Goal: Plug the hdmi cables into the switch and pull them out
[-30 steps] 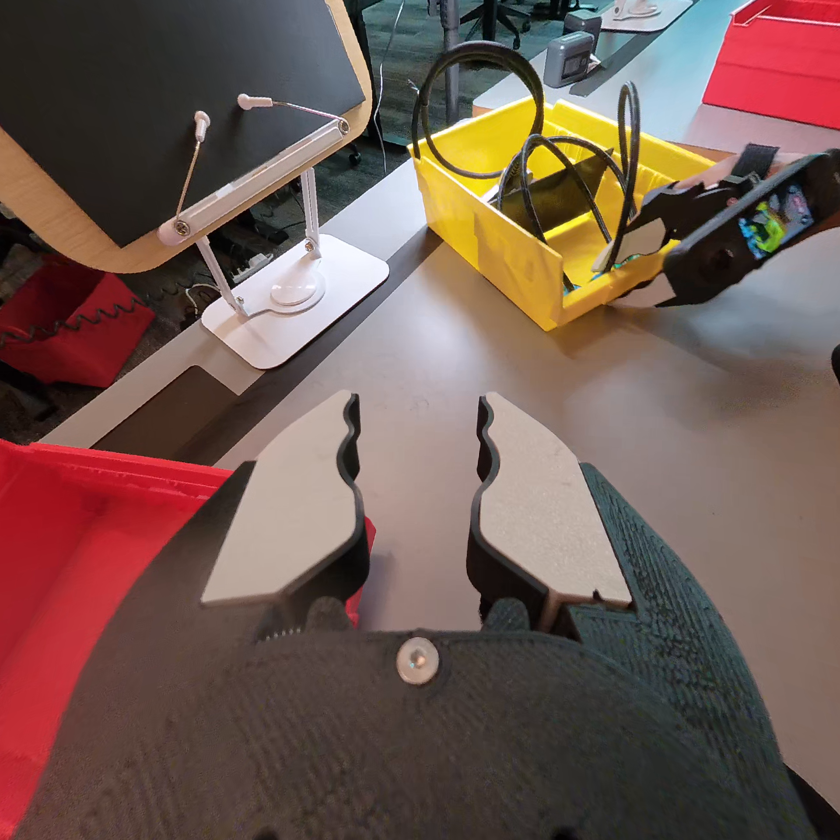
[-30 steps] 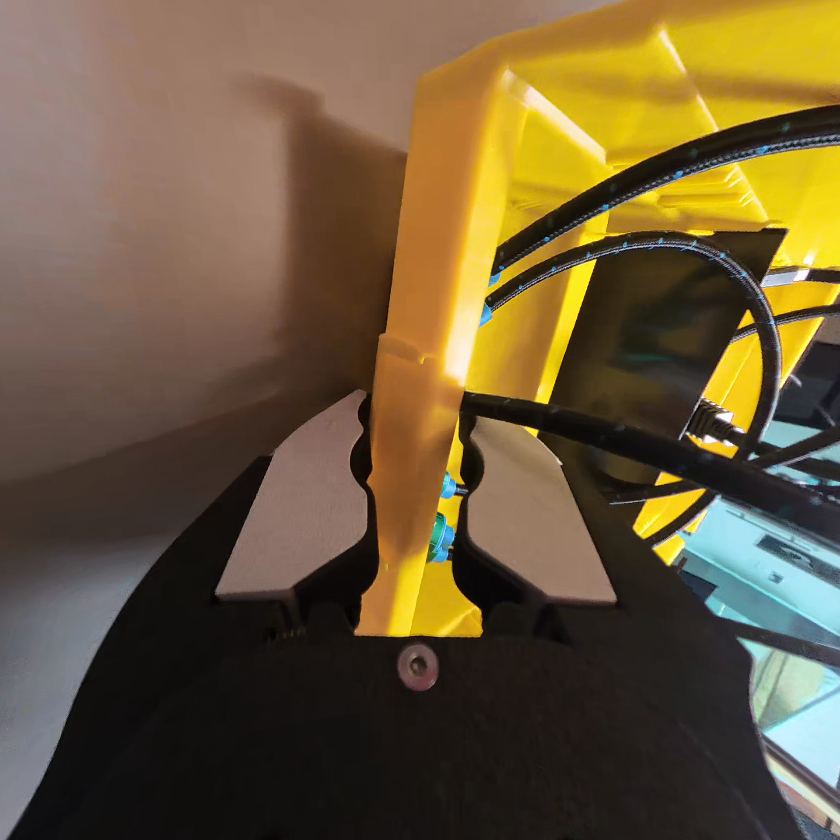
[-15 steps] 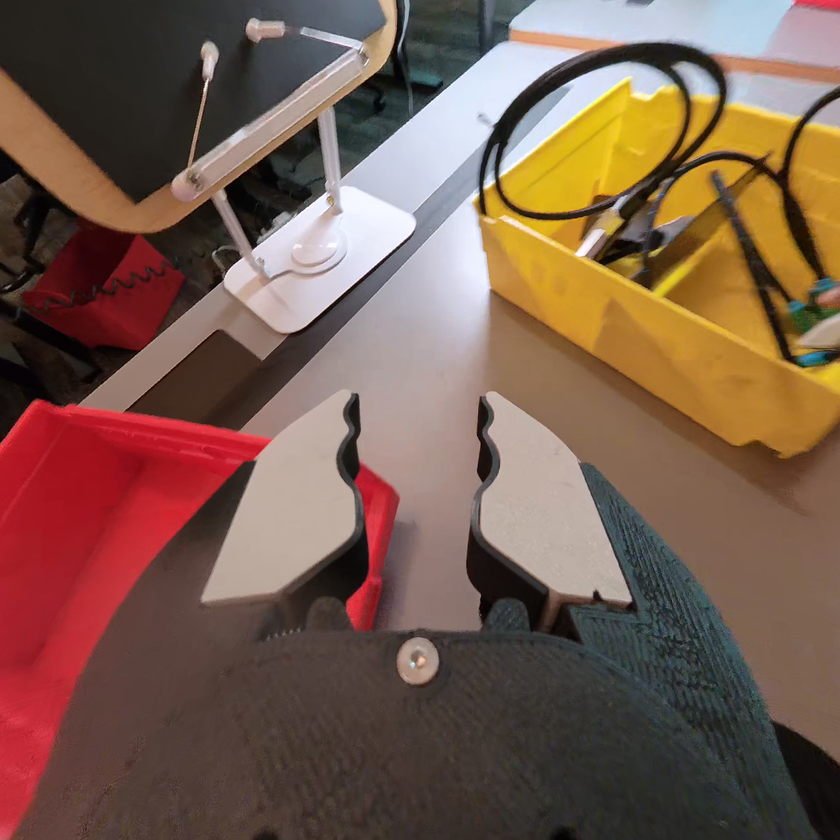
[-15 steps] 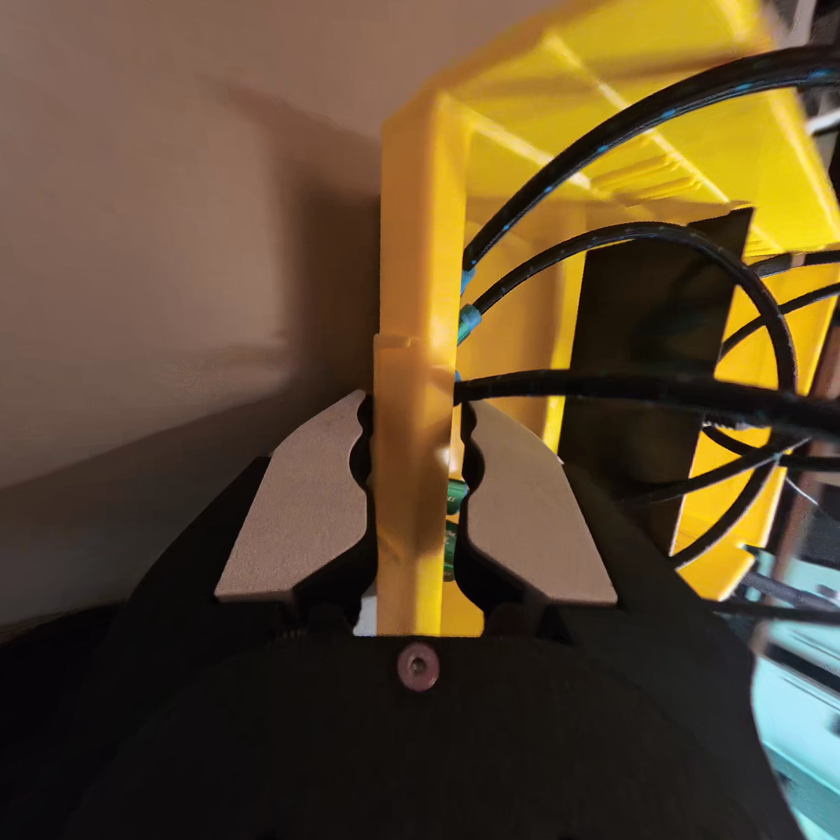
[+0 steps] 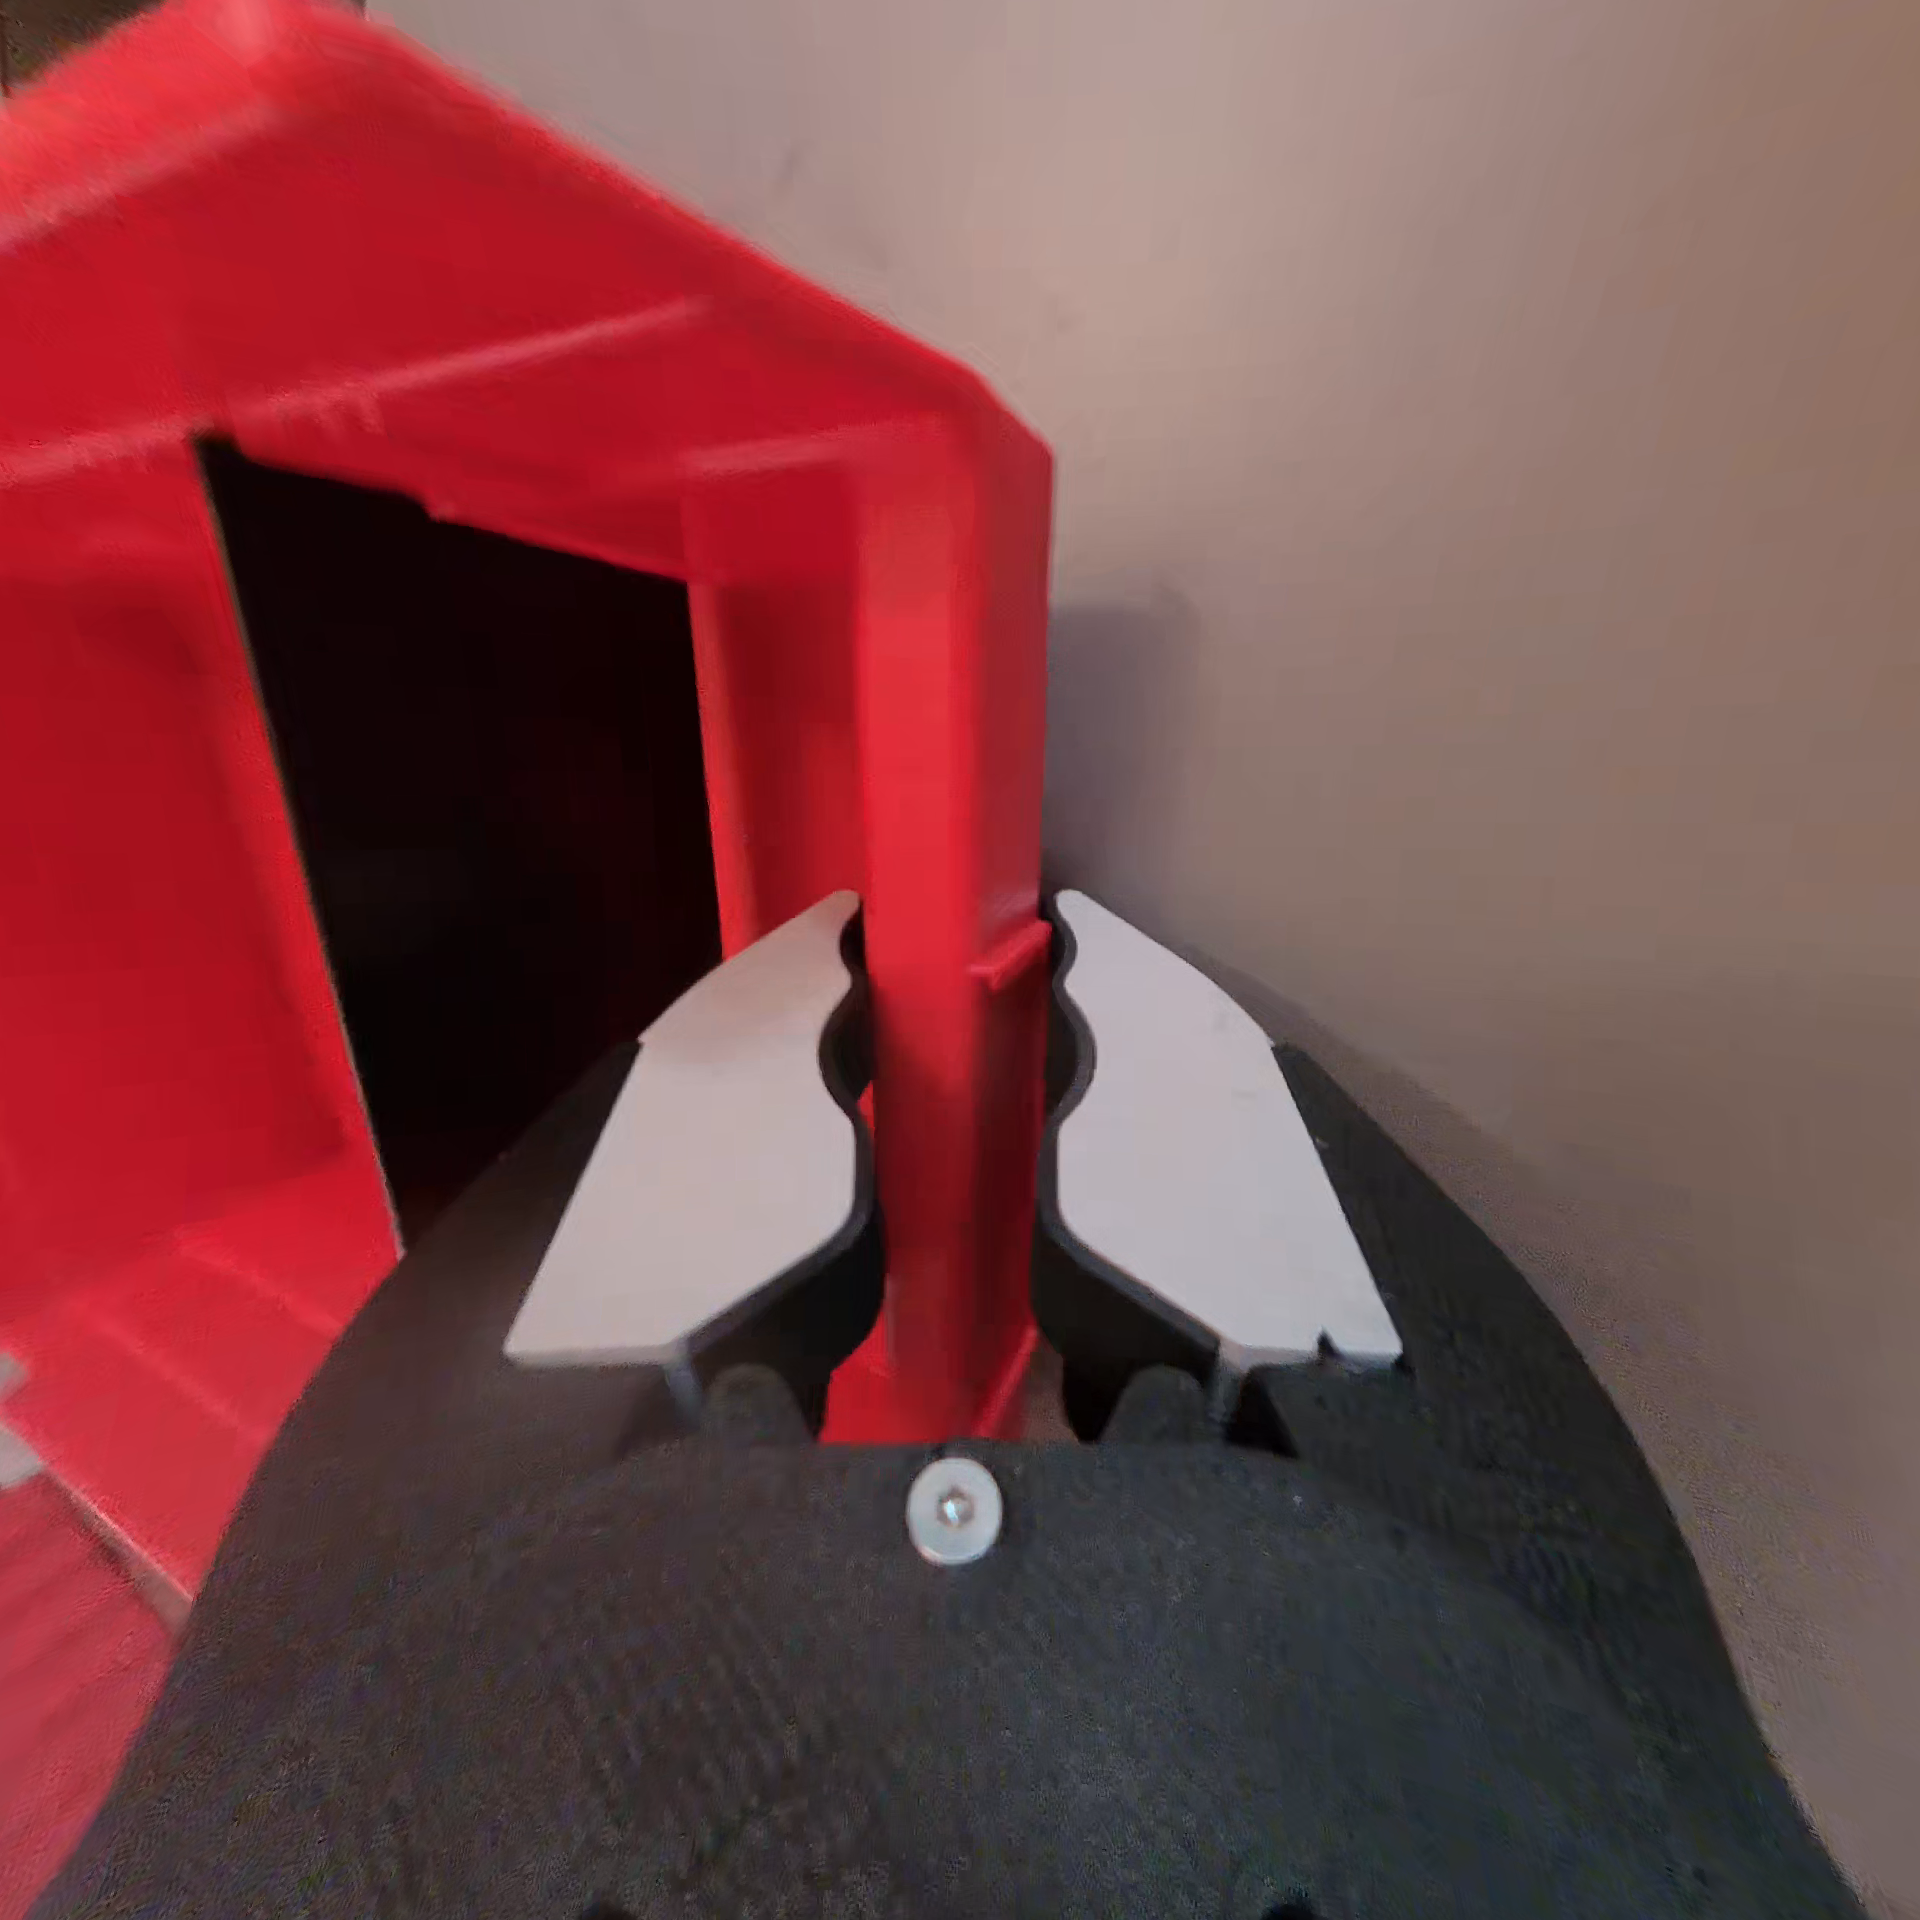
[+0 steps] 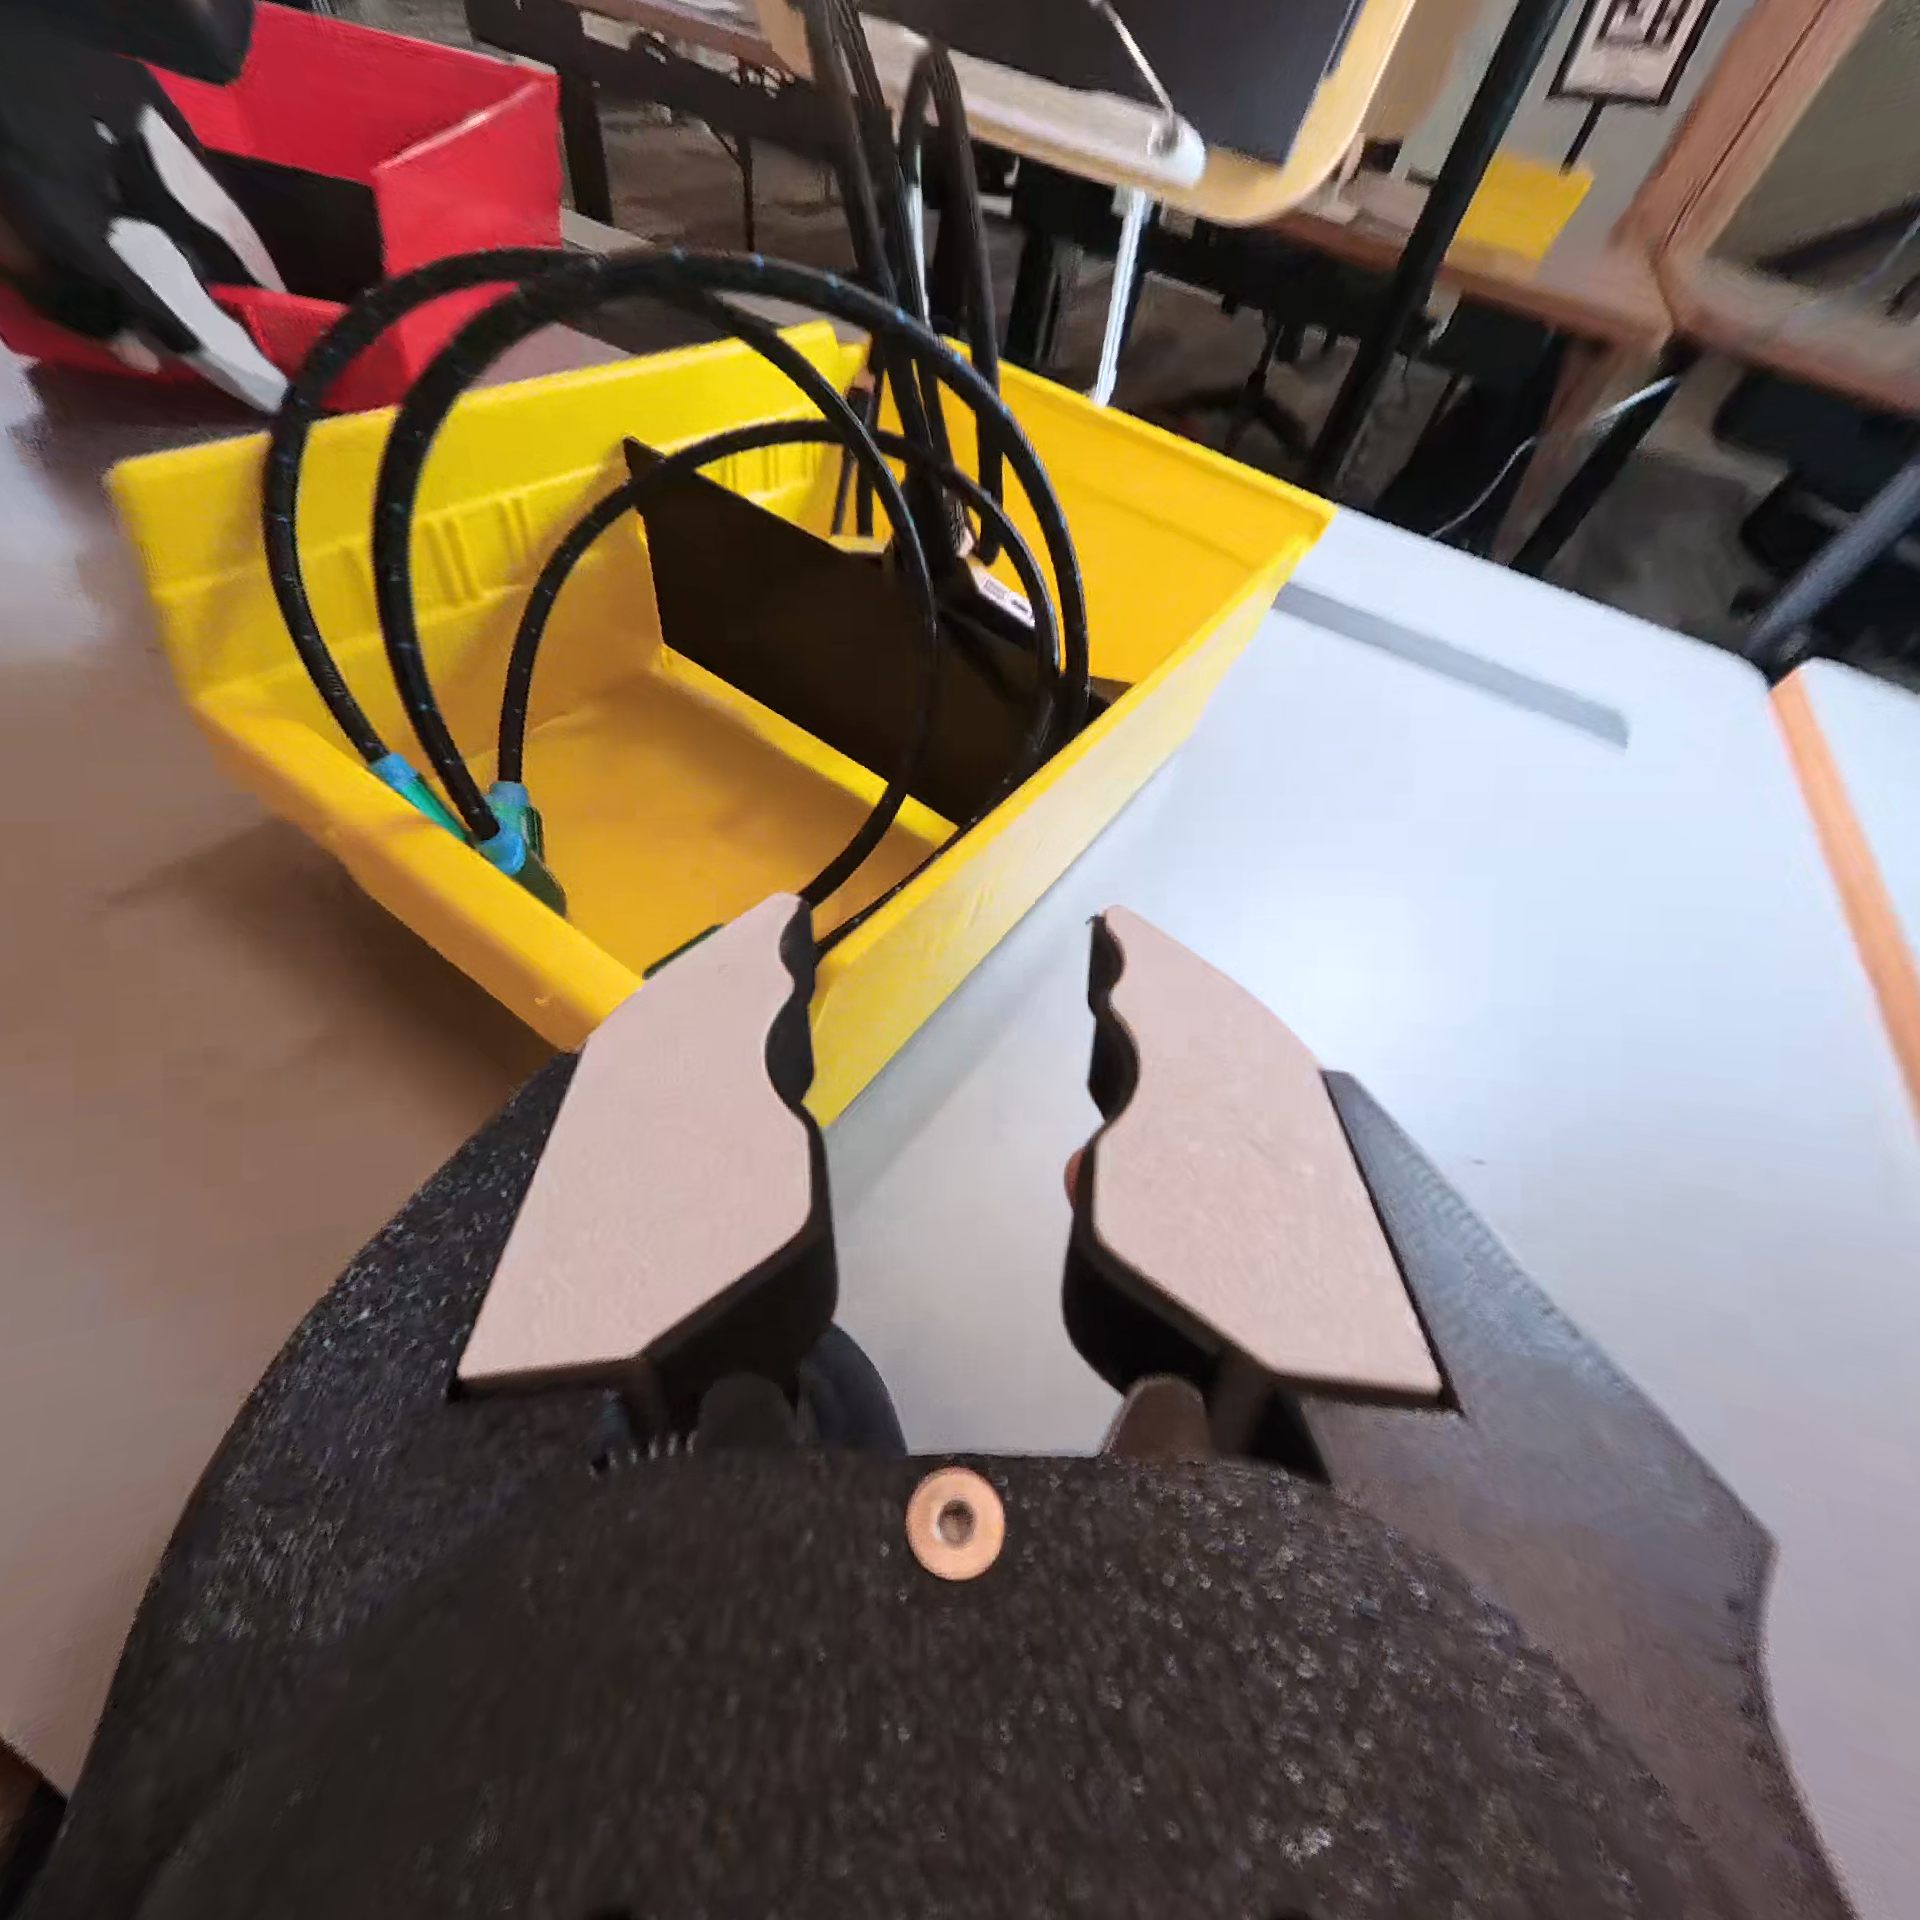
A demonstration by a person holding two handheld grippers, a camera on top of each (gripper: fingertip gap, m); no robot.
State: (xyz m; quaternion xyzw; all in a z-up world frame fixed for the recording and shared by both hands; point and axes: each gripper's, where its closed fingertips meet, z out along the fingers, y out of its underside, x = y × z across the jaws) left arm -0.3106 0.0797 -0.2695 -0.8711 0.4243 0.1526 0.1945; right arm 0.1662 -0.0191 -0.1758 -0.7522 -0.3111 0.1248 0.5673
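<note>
We're in setup: left gripper (image 5: pixel 951 935) fingers clamp the red bin (image 5: pixel 582 499) wall. Right gripper (image 6: pixel 945 940) fingers are wide and empty beside the yellow bin (image 6: pixel 1049 883); next we reach for an HDMI cable (image 6: pixel 312 582) plug.

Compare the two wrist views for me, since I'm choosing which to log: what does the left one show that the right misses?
Left only: the left tool astride a red bin wall, fingers nearly touching it, and the dark inside of the bin.

Right only: the open, empty right tool, the yellow bin with black cables and a dark divider.

Both: the red bin, the left tool and the table.
</note>
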